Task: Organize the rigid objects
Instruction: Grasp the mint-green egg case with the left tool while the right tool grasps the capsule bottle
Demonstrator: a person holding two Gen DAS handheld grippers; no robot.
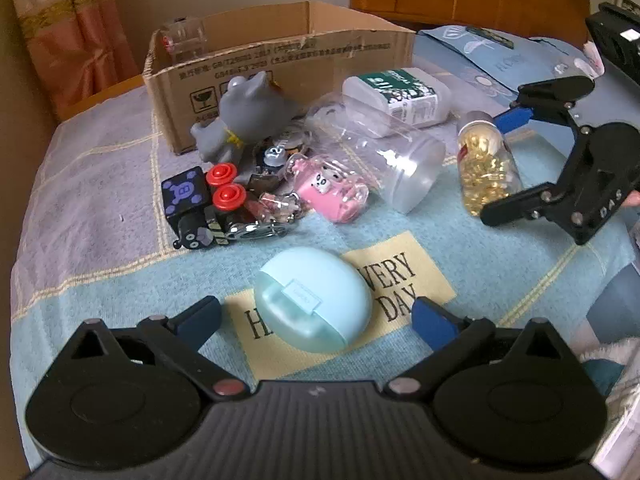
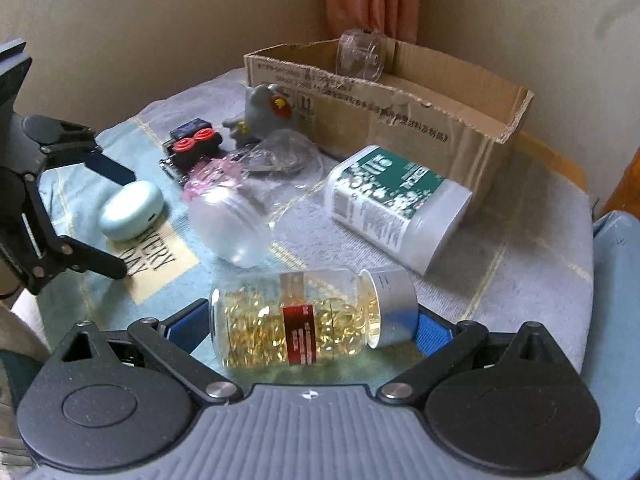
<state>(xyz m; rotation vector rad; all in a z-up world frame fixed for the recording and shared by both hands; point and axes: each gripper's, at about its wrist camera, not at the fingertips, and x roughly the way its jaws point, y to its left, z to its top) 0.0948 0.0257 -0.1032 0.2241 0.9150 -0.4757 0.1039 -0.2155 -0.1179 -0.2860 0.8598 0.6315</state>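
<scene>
Most of this job is still ahead of me, I judge: the cardboard box [image 2: 400, 100] at about 1 o'clock from my right hand holds only a clear plastic cup [image 2: 361, 54], as far as I can see inside, and nearly everything else lies loose on the bed cover [image 1: 100, 200]. My right hand-held gripper [image 2: 312, 320] has its jaws spread around the capsule bottle [image 2: 308, 316], which lies on its side between the blue pads – close on both ends, not yet pinched. My left hand-held gripper [image 1: 316, 320] is spread too, with the pale blue egg-shaped case [image 1: 312, 300] lying between its fingers at 12 o'clock, ungripped. Still to go in: the green-labelled white bottle [image 2: 396, 204], the frosted clear jar [image 2: 232, 224], the grey toy figure [image 1: 248, 116], the pink toy [image 1: 332, 192] and the black cube with red buttons [image 1: 200, 204] – all heaped near the box's front wall, none inside it.
</scene>
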